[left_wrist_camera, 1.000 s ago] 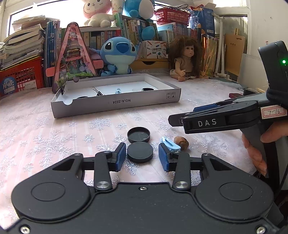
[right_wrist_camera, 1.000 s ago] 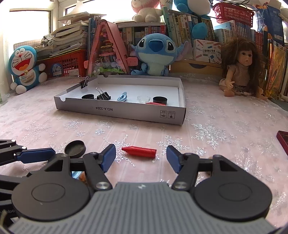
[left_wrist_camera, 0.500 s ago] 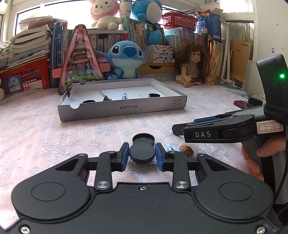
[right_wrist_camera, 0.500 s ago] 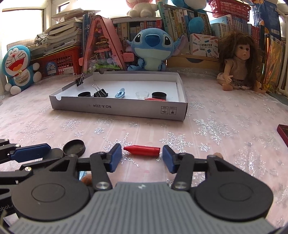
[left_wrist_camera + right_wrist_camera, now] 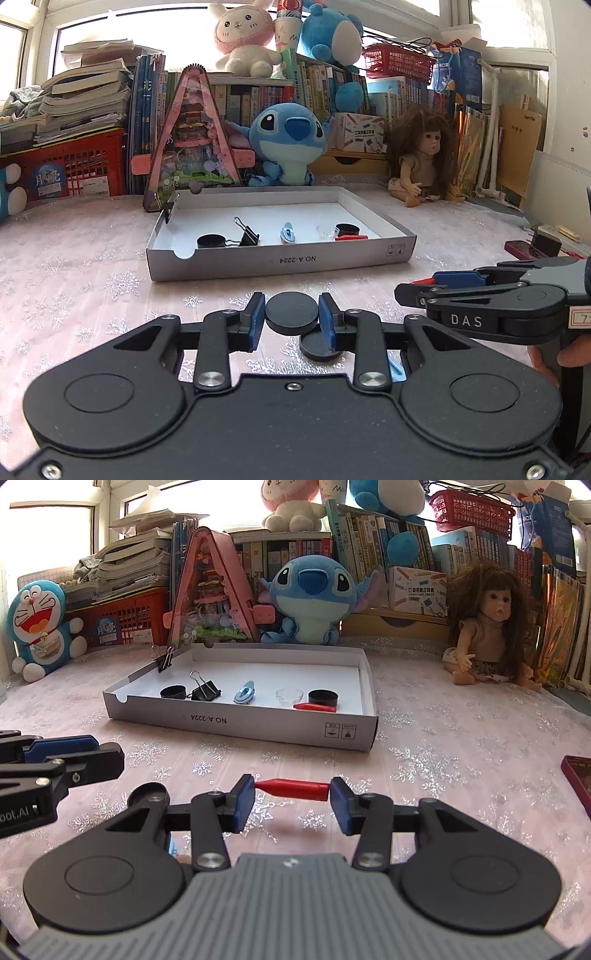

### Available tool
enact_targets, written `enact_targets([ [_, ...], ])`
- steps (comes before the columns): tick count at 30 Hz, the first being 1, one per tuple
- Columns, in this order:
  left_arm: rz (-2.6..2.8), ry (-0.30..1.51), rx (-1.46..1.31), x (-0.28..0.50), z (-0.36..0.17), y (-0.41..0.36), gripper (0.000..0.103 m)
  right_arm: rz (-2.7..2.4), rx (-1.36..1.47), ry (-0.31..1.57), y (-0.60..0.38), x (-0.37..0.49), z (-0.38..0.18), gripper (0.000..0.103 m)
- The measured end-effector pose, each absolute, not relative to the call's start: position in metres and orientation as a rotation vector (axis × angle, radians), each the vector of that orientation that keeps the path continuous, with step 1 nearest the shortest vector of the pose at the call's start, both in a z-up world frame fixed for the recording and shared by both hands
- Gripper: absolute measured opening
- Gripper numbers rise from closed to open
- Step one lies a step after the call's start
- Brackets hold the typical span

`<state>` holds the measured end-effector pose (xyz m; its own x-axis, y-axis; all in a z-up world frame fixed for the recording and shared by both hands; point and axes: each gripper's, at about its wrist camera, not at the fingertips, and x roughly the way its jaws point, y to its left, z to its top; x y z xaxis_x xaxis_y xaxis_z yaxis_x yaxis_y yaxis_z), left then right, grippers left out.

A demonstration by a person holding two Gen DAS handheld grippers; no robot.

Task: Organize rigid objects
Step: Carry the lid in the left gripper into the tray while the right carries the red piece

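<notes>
The white cardboard box is showing "NO.A-2224" along its near wall, printed upside down, and the same line is reading on it from the right wrist view too. Beside that print, two small boxed symbols are sitting near the box's right corner, too small to read. The right gripper is carrying "DAS" in white letters on its black side. A white sticker behind those letters is showing only a cut-off "7". The left gripper is displaying "oot.AI" at the frame edge.
</notes>
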<state>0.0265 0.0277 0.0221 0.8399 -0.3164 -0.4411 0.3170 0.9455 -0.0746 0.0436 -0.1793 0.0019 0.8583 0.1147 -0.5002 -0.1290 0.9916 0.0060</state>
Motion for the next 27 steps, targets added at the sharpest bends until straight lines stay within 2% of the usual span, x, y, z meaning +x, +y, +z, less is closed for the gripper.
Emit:
enact_targets([
  [27, -0.26, 0.417, -0.079, 0.12, 0.063, 0.038, 0.029, 0.094, -0.027, 0.45, -0.197, 0.1, 0.032, 0.05],
])
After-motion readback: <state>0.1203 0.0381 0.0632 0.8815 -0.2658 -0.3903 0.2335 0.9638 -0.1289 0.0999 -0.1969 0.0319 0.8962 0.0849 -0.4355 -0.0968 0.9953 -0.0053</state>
